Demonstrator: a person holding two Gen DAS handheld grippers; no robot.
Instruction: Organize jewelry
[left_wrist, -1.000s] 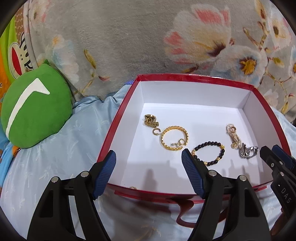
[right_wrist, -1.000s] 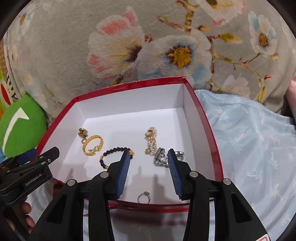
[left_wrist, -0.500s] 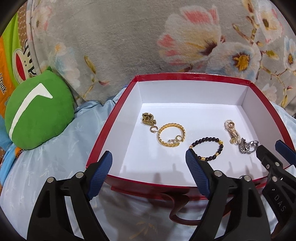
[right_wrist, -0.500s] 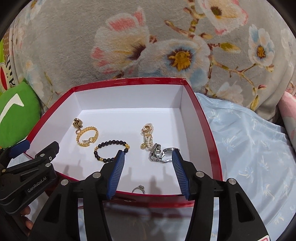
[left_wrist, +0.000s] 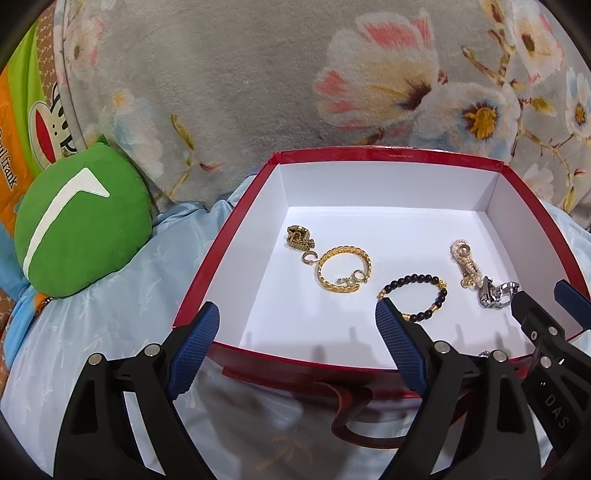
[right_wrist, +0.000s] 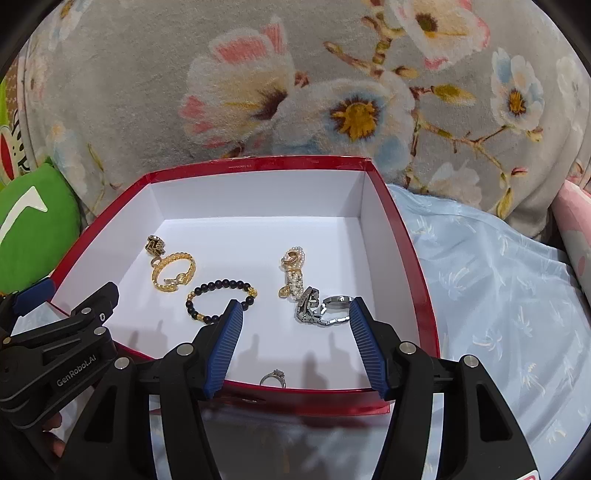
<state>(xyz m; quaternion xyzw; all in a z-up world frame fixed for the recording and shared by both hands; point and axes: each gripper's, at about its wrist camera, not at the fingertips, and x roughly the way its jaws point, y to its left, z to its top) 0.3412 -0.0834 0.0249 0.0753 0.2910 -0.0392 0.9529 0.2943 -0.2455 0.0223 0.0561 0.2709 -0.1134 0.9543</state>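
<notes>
Inside red box on the bed: gold bangle, bead bracelet, pearl piece, watch, ring. Both tools, left & right, gape wide, hold nothing, at box's near rim. Fits sorting underway or done, prob.

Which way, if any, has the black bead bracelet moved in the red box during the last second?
No. The black bead bracelet lies as before on the floor of the red box, between the gold bracelet and the pearl piece.
</notes>
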